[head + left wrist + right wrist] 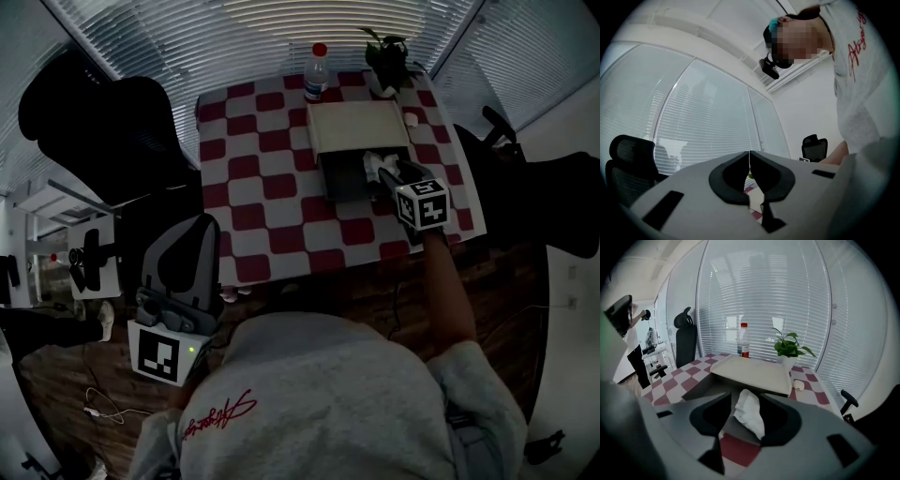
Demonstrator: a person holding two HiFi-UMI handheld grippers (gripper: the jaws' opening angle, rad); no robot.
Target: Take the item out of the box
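Observation:
An open dark box [339, 183] lies on the red-and-white checked table [253, 178], its pale lid [359, 127] folded back behind it. My right gripper [384, 172] reaches over the box's right side and is shut on a crumpled white item [372, 165]. In the right gripper view that white item [749, 412] sits pinched between the jaws [746, 416], just above the box wall [701, 387] and in front of the lid [752, 371]. My left gripper [192, 225] hangs low off the table's near left corner, shut and empty [749, 157].
At the table's far edge stand a water bottle [317, 70] with a red cap and a potted plant [386, 61]. A small white object [411, 119] lies right of the lid. A black office chair [103, 131] stands left of the table.

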